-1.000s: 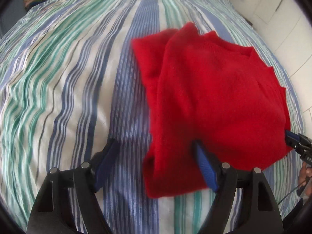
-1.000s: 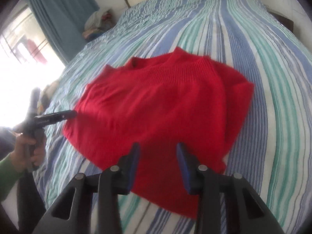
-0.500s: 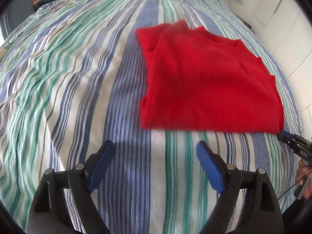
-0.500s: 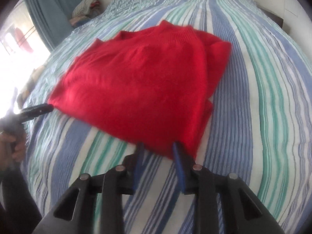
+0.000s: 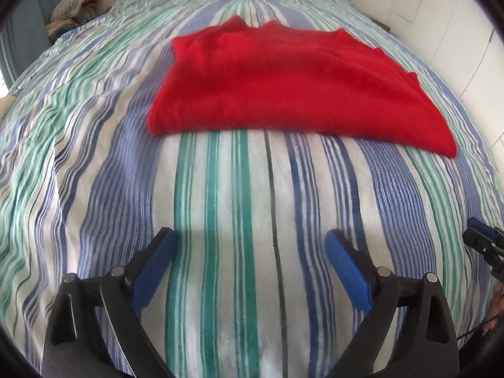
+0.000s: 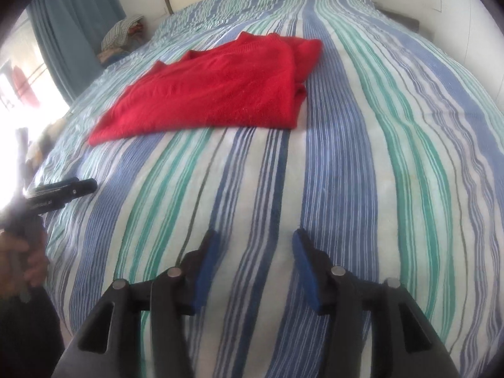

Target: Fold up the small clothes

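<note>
A red knit sweater (image 5: pixel 293 85) lies folded flat on the striped bedspread (image 5: pixel 239 208); it also shows in the right wrist view (image 6: pixel 217 91). My left gripper (image 5: pixel 250 239) is open and empty, well back from the sweater's near edge. My right gripper (image 6: pixel 253 239) is open and empty, also back from the sweater over bare bedspread (image 6: pixel 362 163). The tip of the right gripper shows at the right edge of the left wrist view (image 5: pixel 482 239), and the left gripper shows at the left edge of the right wrist view (image 6: pixel 60 193).
A pile of clothes (image 6: pixel 124 36) sits at the bed's far left corner, also in the left wrist view (image 5: pixel 74 4). A blue curtain (image 6: pixel 72 28) and a bright window are on the left. White cupboards (image 5: pixel 441 22) stand right of the bed.
Both grippers let go of the sweater and pulled back from it. The right gripper, nearly shut before, has opened. The sweater now lies flat and still.
</note>
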`<state>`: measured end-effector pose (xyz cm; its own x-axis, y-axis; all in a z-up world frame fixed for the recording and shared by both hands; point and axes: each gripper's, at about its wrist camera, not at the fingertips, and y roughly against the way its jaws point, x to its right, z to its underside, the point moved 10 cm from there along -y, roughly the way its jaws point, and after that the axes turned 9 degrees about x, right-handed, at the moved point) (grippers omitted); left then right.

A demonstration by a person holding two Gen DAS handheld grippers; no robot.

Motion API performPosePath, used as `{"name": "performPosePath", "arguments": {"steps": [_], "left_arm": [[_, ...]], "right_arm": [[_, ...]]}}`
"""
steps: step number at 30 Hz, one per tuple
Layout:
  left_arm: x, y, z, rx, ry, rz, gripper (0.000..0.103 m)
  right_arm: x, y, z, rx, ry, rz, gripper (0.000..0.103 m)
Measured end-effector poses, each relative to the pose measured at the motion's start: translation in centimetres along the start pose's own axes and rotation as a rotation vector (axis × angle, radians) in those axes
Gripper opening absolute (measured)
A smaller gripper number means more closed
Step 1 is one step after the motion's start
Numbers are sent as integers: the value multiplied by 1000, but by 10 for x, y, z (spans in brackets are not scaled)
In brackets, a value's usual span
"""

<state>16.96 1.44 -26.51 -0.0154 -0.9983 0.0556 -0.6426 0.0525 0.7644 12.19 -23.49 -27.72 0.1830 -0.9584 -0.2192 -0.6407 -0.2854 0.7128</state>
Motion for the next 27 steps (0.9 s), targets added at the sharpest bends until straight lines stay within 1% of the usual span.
{"name": "performPosePath", "arguments": {"steps": [5, 10, 15, 19, 21, 24, 25, 27], "left_arm": [[-1, -1, -1, 6, -3, 2, 100], [-1, -4, 2, 15, -3, 6, 102], [1, -6, 6, 39, -22, -2, 102], [2, -6, 6, 49, -27, -1, 102], [2, -7, 6, 45, -27, 2, 102], [3, -6, 6, 33, -35, 11, 102], [3, -5, 5, 26, -38, 15, 102], [2, -1, 4, -1, -36, 27, 102]], "right_arm": [[2, -2, 2, 12, -34, 1, 50], [-2, -7, 5, 24, -21, 11, 55], [-3, -7, 8, 55, -24, 19, 55], [-4, -7, 8, 60, -17, 23, 55], [-4, -7, 7, 49, -11, 20, 56], [-6, -6, 1, -21, 10, -4, 55], [-5, -5, -5, -40, 5, -22, 55], [1, -2, -27, -27, -13, -48, 55]]}}
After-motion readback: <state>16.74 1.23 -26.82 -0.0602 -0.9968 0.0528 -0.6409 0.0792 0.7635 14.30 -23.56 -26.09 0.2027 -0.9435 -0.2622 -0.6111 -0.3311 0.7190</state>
